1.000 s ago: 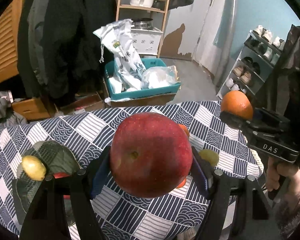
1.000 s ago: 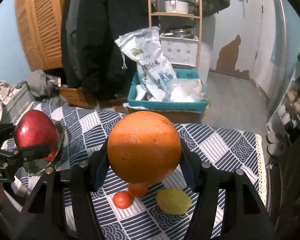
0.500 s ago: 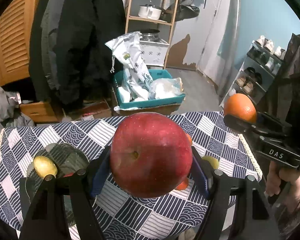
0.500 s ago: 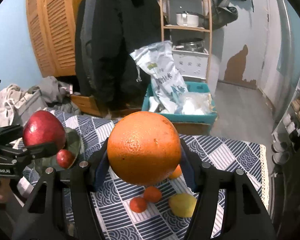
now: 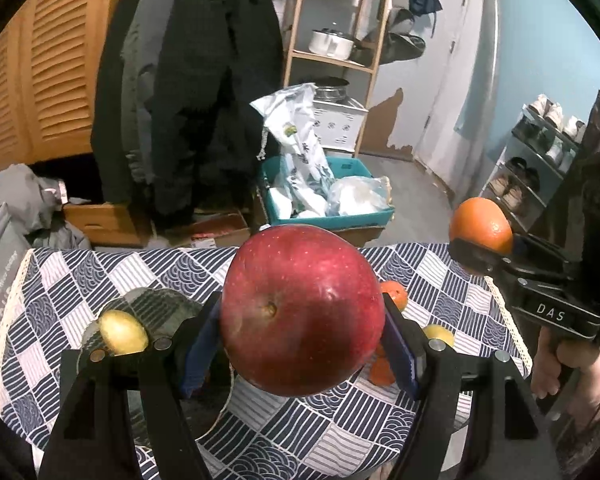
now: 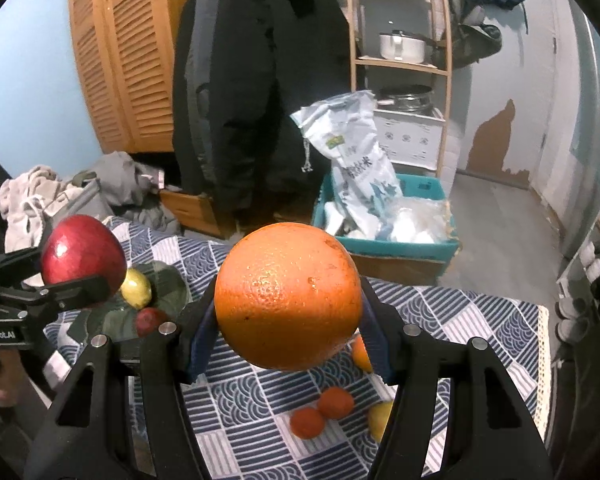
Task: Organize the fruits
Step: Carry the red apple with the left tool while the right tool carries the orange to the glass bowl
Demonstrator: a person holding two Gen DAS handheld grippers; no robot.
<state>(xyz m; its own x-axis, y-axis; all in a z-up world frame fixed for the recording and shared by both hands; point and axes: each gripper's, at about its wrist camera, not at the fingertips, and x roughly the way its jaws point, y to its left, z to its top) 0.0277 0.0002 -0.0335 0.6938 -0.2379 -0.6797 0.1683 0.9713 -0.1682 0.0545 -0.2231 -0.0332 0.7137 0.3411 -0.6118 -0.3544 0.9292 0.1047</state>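
Squarely between left fingers (image 5: 204, 340), apple (image 5: 302, 320); orange (image 6: 288, 296) likewise right

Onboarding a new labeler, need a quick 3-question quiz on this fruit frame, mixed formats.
1. True or false: the left gripper is shut on a red apple.
2. Multiple choice: what does the right gripper hold? A) a lemon B) an orange C) nothing
3. Fill in: on the glass plate lie a small red fruit and a ____.

Key: 1 true; 2 B; 3 lemon. Both fruits are held above the patterned tablecloth. Loose small oranges and another lemon lie on the cloth, off the plate.
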